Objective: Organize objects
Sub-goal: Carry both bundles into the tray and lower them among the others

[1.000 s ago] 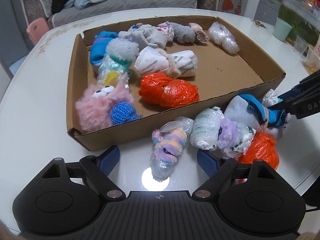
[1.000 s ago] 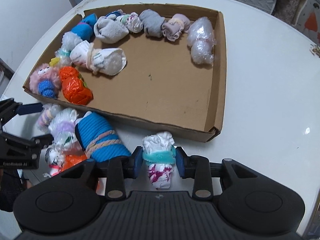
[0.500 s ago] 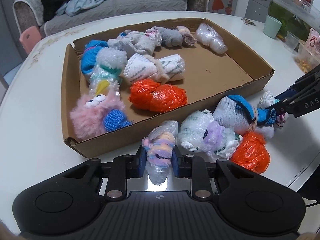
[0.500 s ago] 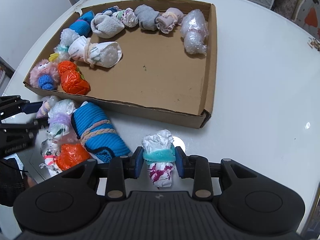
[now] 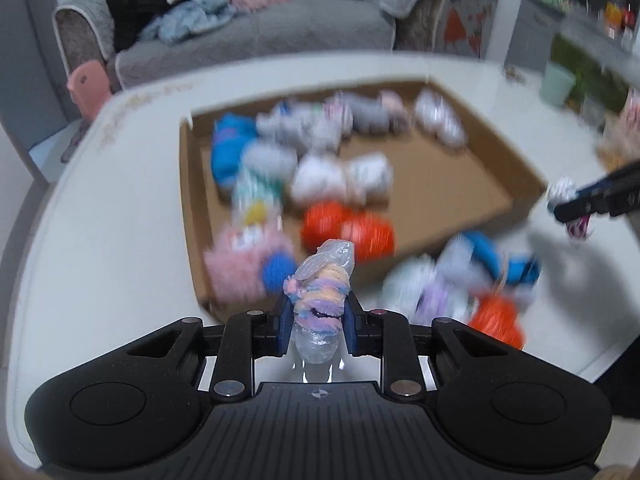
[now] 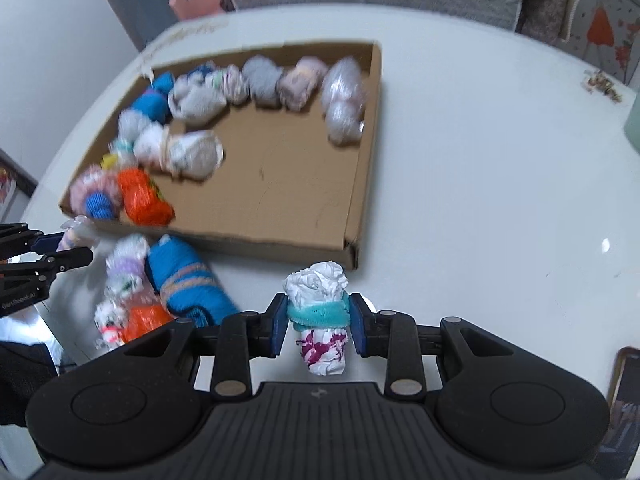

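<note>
My left gripper (image 5: 316, 322) is shut on a pastel striped bundle in clear plastic (image 5: 322, 296) and holds it above the table, in front of the cardboard box (image 5: 452, 188). My right gripper (image 6: 318, 326) is shut on a white bundle with a teal band (image 6: 318, 312), held above the table near the box's (image 6: 280, 184) near right corner. Several wrapped bundles lie in the box along its far and left sides. A blue rolled bundle (image 6: 188, 280), an orange bundle (image 6: 144, 318) and a white and purple bundle (image 6: 126, 264) lie on the table outside the box.
The round white table (image 6: 480, 160) extends to the right of the box. A phone (image 6: 622, 392) lies at the right edge. A green cup (image 5: 558, 84) and jars stand at the far right. A grey sofa (image 5: 256, 28) and a pink chair (image 5: 88, 84) are beyond the table.
My left gripper shut on the pastel bundle and lifted it off the table. My right gripper rose with the white bundle. Both views are now motion-blurred.
</note>
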Available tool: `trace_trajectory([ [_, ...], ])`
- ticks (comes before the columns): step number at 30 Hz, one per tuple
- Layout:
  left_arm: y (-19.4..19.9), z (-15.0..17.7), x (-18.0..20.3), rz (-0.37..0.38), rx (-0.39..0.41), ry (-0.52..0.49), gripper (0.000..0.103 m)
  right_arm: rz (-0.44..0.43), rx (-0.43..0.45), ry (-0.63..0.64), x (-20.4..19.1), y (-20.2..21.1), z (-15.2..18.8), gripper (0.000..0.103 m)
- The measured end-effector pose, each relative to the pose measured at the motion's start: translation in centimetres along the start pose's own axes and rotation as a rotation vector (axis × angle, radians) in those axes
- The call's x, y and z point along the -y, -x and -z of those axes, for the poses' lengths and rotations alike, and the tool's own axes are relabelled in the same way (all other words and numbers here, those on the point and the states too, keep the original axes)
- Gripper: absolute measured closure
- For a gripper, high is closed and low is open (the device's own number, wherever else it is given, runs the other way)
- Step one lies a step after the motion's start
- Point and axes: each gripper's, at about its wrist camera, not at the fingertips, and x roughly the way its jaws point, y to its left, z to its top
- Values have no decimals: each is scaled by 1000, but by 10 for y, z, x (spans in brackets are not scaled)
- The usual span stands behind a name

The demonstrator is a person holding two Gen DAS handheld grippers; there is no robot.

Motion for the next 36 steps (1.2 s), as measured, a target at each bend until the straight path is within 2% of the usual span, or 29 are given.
trace_trajectory([
  [4,15,-36,7,30,83,-5,72,-21,99,-4,-1,16,-14,74],
  [8,14,-76,19,48,135,-40,72,-32,196,21,-6,30,-37,74],
  [12,-5,-108,29,64,143,-54,72,-78,288,52,-11,40,-69,74],
  [15,-26,-127,36,79,124,-84,72,-92,310,101,-17,34,-93,74],
  [21,-68,-139,49,101,77,-227,72,-103,270,175,-16,-3,-123,74],
  [28,-116,-132,48,125,-1,-239,72,-117,192,207,-15,-39,-124,74],
  [36,-134,-125,45,113,-33,-235,72,-75,114,218,-17,-65,-117,74],
])
